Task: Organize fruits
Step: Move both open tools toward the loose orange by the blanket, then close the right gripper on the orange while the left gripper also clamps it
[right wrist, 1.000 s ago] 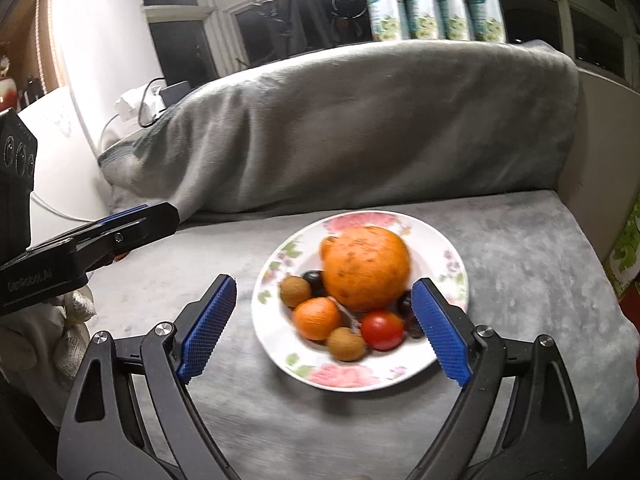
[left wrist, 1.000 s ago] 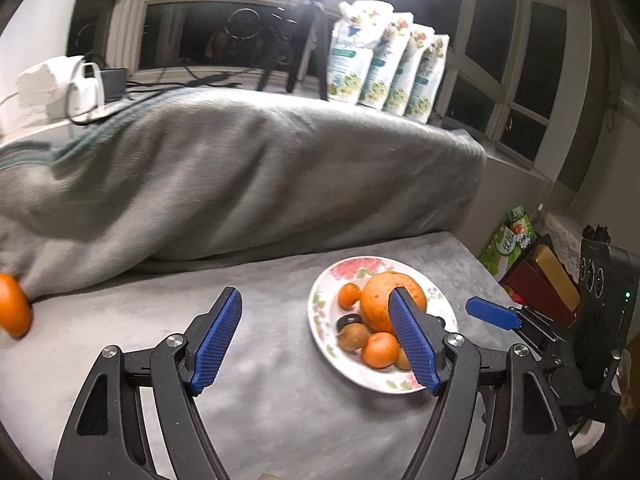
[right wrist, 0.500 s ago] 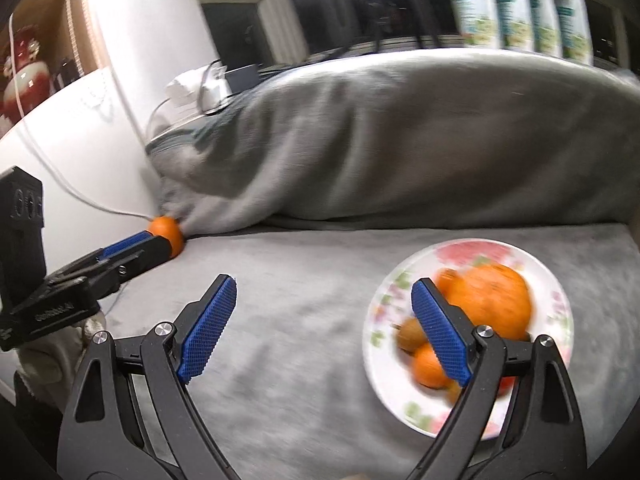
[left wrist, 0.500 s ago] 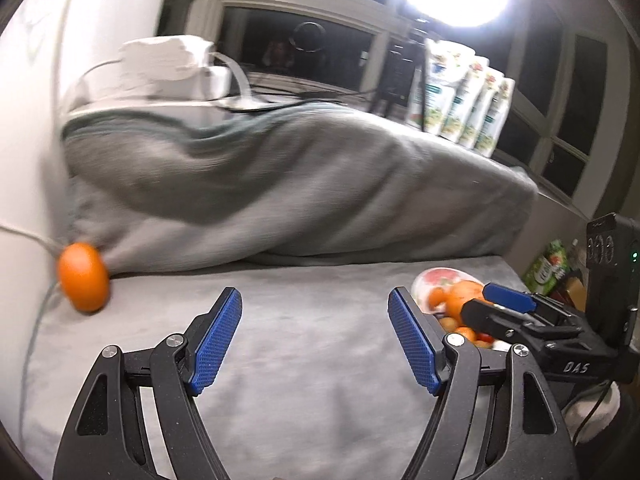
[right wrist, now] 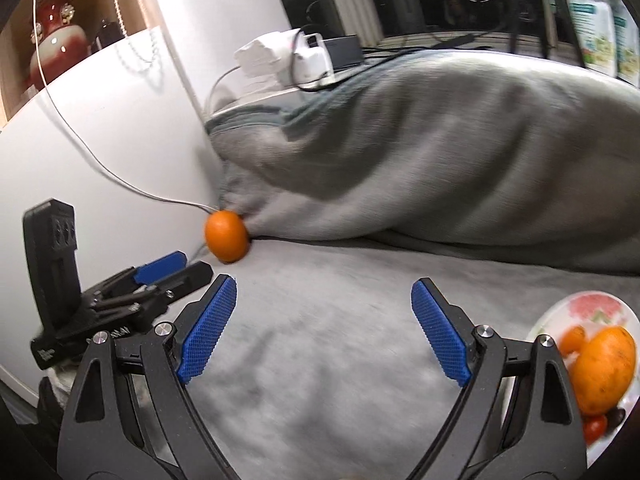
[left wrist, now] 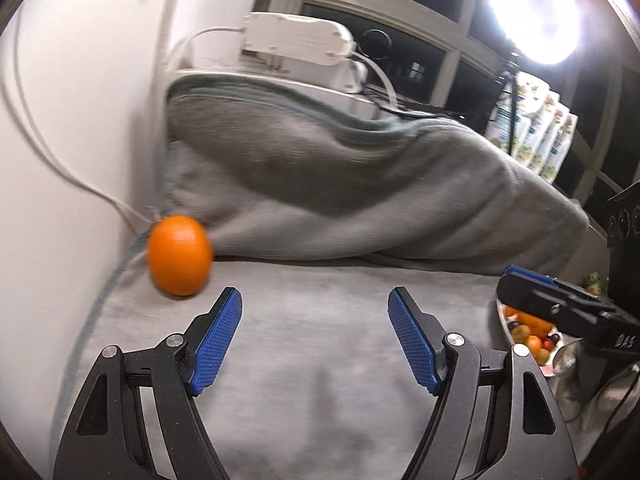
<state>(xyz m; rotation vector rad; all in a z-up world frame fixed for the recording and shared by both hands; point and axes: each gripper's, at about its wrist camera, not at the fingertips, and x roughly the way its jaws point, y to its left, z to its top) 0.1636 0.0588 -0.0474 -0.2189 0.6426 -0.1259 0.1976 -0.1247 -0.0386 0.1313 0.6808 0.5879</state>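
Blue ribbed pads (left wrist: 218, 340) face each other across a wide gap on my left gripper (left wrist: 316, 340), with nothing between them but the grey fleece blanket (left wrist: 320, 380) spread beneath. My right gripper (right wrist: 324, 330) is parted just as wide, its blue pads (right wrist: 208, 328) likewise bare, only grey fleece showing in the gap. Just ahead of my left gripper's left finger, and a little to its outer side, a lone orange (left wrist: 179, 255) sits on the blanket, not touching the finger. It rests against the foot of a big bunched-up grey cushion (left wrist: 360, 184) wrapped in the same fleece, close to the white wall (left wrist: 72, 120), with a thin white cable (left wrist: 60, 160) running down the wall toward it. From my right wrist view the same orange (right wrist: 226, 235) lies farther off, beyond my left gripper, which shows at the left edge with its black body and blue tips. At the lower right of that view a flowered plate (right wrist: 592, 304) holds a large orange fruit (right wrist: 604, 368), a smaller orange one behind it, a red tomato and something dark; my left wrist view catches only a sliver of that plate behind my right gripper. On the ledge above the cushion sit white plug adapters (left wrist: 296, 40), floral pouches (left wrist: 540, 136) and a glaring ring light (left wrist: 532, 8).
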